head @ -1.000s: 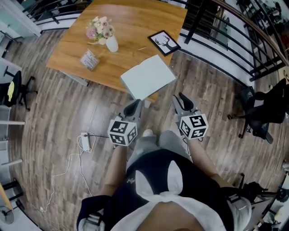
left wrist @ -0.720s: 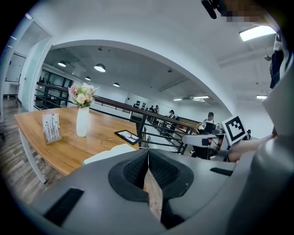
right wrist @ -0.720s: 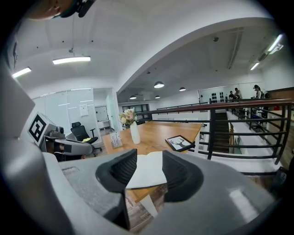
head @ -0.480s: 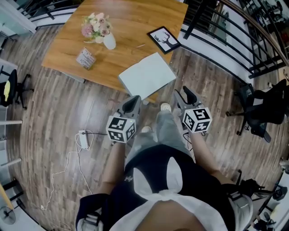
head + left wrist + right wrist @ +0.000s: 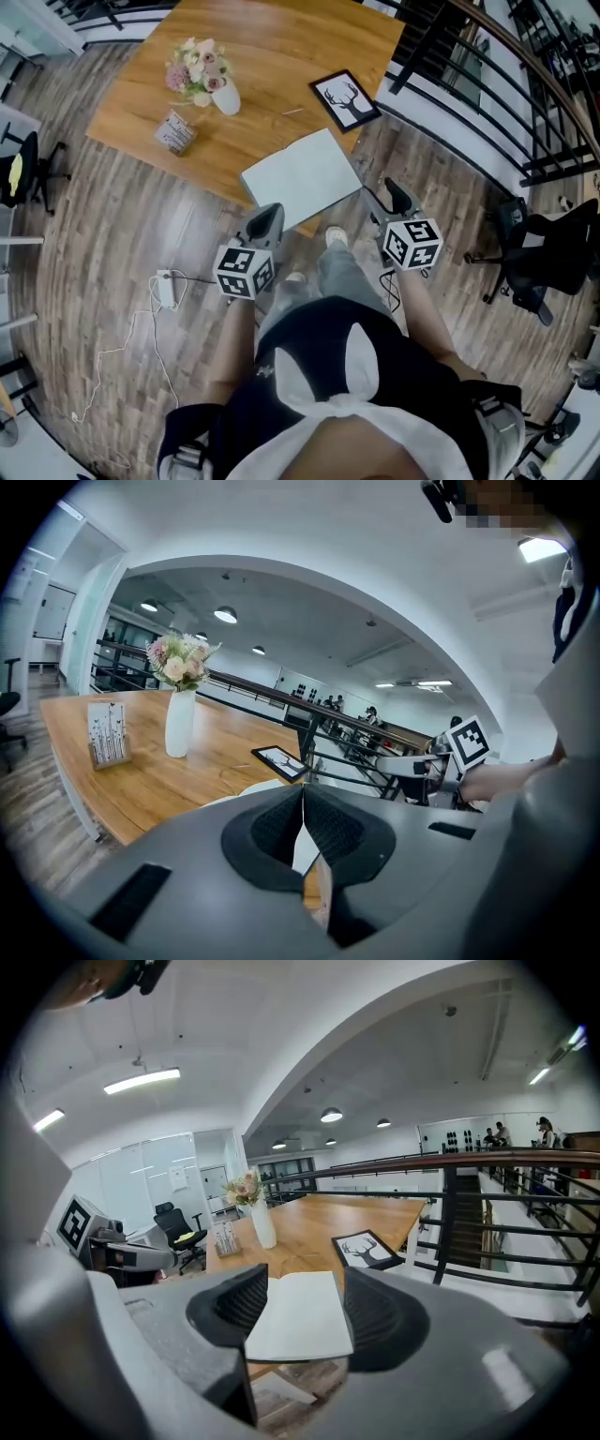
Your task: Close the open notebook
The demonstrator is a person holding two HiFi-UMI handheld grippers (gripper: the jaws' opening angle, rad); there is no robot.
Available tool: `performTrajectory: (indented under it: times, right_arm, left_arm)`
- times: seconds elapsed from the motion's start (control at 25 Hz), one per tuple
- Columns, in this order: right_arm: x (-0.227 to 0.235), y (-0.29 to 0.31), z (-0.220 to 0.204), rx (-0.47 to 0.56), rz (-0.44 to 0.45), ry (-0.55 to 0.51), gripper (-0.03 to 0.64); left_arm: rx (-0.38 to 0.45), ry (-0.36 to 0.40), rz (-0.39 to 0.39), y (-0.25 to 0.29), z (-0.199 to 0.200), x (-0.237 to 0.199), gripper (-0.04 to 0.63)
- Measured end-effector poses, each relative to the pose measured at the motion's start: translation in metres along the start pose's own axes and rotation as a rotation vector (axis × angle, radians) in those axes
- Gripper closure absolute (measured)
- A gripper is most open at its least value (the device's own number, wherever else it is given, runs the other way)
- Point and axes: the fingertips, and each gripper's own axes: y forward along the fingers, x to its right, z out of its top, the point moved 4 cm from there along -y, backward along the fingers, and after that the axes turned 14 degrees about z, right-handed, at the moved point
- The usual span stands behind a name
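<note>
Wood is lying ahead of us: the counter, and we are judging the step in hand to be the reach-in. To do it well, we are aiming low at the counter's near corner, to slip open jaws under one free page edge and fold that half over. The notebook is lying open and flat at that corner of the counter, white pages up. Its long axis is running slantwise to the counter's near edge, pointing toward the counter's right side; we are not making out the fold. The left claw is hovering short of the counter, jaws pressed together on nothing. The right claw, likewise short of the counter, has just been opening its jaws, and they are standing wide with nothing between them.
</note>
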Motion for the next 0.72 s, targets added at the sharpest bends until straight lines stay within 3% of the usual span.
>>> performTrajectory:
  times: [0.36,0.72]
  right_arm:
    - [0.047,0.027,-0.004,-0.046,0.063,0.062,0.360]
    - [0.070,0.057,-0.033,-0.130,0.173,0.129,0.360]
  left_arm:
    - [-0.008,-0.005,0.038,0.036,0.017,0.006,0.575]
    - [-0.051,-0.030,0.075,0.051,0.009,0.003,0.575]
